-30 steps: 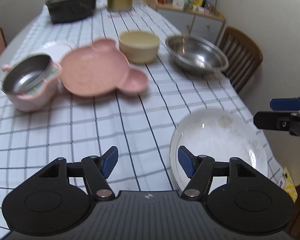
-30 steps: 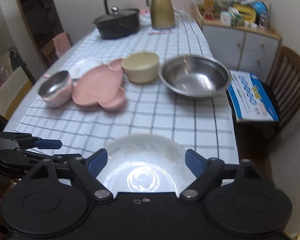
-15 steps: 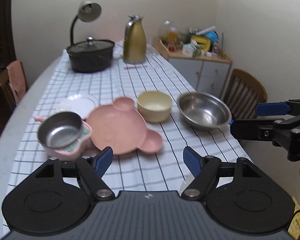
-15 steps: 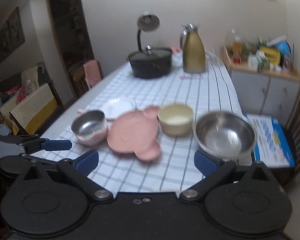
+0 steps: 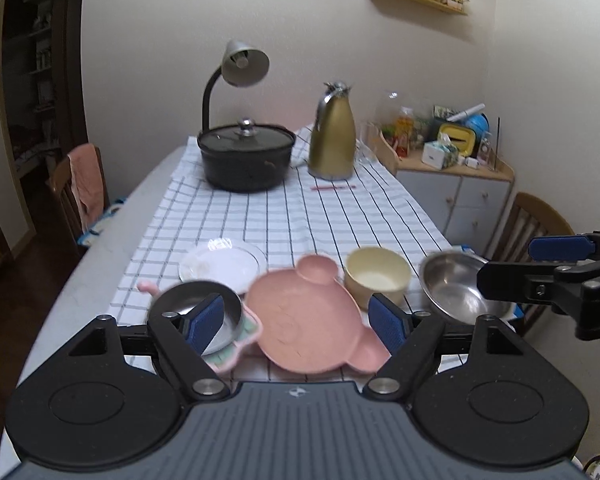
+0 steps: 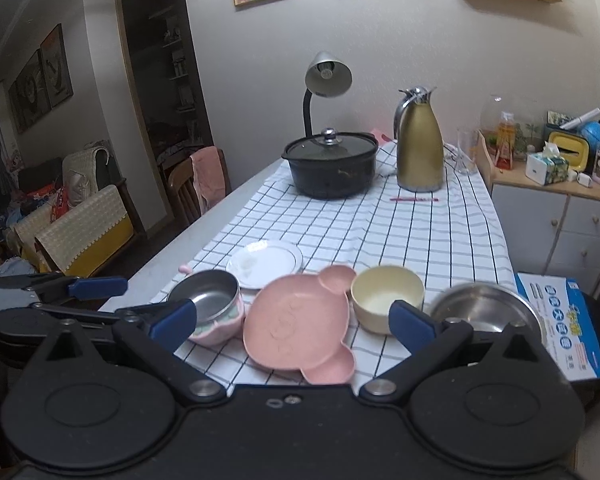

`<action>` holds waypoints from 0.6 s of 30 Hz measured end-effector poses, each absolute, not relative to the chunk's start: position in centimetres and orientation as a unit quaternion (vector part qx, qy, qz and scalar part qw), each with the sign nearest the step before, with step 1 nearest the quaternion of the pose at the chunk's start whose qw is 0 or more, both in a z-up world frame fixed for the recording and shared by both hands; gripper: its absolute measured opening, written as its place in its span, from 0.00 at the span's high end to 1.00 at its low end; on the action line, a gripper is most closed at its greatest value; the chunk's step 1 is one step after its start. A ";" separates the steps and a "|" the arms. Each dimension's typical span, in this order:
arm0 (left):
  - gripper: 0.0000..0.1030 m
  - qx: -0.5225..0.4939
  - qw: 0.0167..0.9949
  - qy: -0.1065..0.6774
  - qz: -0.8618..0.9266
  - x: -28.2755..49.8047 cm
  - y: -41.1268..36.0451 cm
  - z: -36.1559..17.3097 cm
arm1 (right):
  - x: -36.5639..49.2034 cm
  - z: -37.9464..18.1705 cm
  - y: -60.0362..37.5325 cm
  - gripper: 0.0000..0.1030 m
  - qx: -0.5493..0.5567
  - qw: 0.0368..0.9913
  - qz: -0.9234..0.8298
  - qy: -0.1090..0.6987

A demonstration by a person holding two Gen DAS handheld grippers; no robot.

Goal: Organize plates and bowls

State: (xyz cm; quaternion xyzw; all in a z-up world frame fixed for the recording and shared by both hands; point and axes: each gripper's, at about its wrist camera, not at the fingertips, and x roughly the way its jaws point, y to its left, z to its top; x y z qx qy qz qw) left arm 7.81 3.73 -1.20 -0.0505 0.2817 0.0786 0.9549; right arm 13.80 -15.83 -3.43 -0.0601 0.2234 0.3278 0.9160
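Both grippers stand open and empty above the near end of the checked tablecloth [image 6: 380, 232]; their jaws have just been opening with nothing between them. The left gripper [image 5: 300, 322] fills the bottom of its view, the right gripper [image 6: 292, 322] likewise.

Across the middle of each frame, left to right, sit a pink-handled steel bowl [image 6: 208, 304], a pink bear-shaped plate [image 6: 296, 326], a cream bowl [image 6: 386, 298] and a steel mixing bowl [image 6: 484, 312]. A small white plate [image 6: 265, 262] lies just behind the pink one.

At lower right a blue-and-white box [image 6: 560, 320] carries print too small to read. No other writing is legible.
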 end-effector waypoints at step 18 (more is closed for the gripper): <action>0.23 -0.057 0.946 0.312 0.060 15.3 15.8 -2.7 | 20.5 -3.4 -4.8 0.00 -0.075 0.925 0.279 0.248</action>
